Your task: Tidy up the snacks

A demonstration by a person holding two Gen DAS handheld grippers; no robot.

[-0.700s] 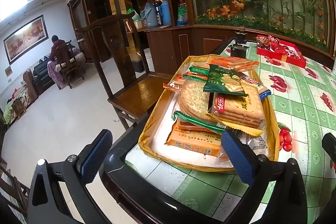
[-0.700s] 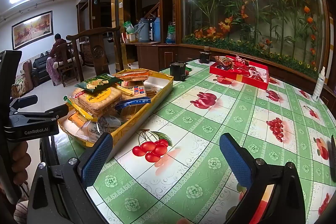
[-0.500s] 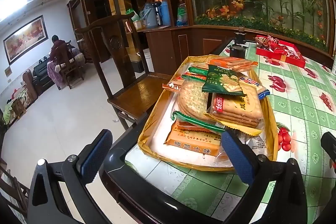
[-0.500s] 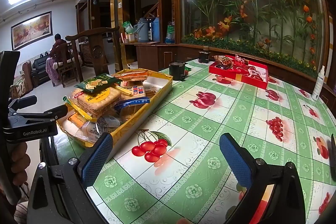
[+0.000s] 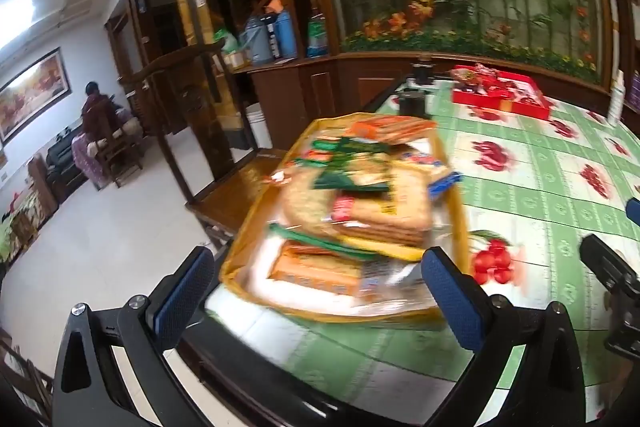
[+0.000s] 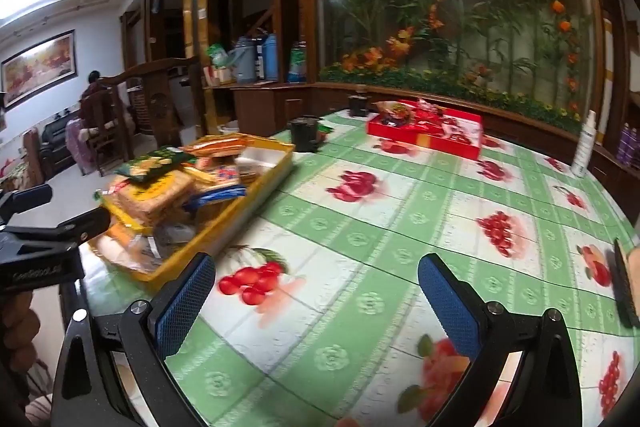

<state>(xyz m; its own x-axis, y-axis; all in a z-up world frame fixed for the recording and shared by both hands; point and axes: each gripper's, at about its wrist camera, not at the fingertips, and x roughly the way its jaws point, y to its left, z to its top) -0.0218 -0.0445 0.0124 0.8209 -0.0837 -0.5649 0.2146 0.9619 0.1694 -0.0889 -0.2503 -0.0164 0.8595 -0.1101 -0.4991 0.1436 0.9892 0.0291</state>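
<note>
1. Table (image 6: 400,247), under a green-and-white fruit-print cloth, fills most of both wrist views and is the widest thing here.
2. Wooden chair (image 5: 224,195) stands on the floor just beside the yellow tray's left long side, off the table edge.
3. Yellow tray (image 5: 460,223) lies on the table at its near left corner and serves as the landmark for the rest.
4. Snack packets (image 5: 360,203) are heaped inside the yellow tray, stacked above its rim; motion blur smears the labels, so they look like biscuit packs, though I cannot be sure.
5. Red box (image 6: 428,135) lies on the table well beyond the yellow tray, toward the far right, with wrapped items in it.
6. Left gripper (image 5: 316,291) hovers at the yellow tray's near end, fingers spread wide with nothing between the pads.
7. Right gripper (image 6: 316,295) hangs over bare cloth to the right of the yellow tray, fingers likewise wide apart and gripping nothing.
8. Dark cup (image 6: 304,135) stands on the table just past the yellow tray's far end.
9. White bottle (image 6: 584,143) stands upright far to the right of the yellow tray, near the table's far edge.
</note>
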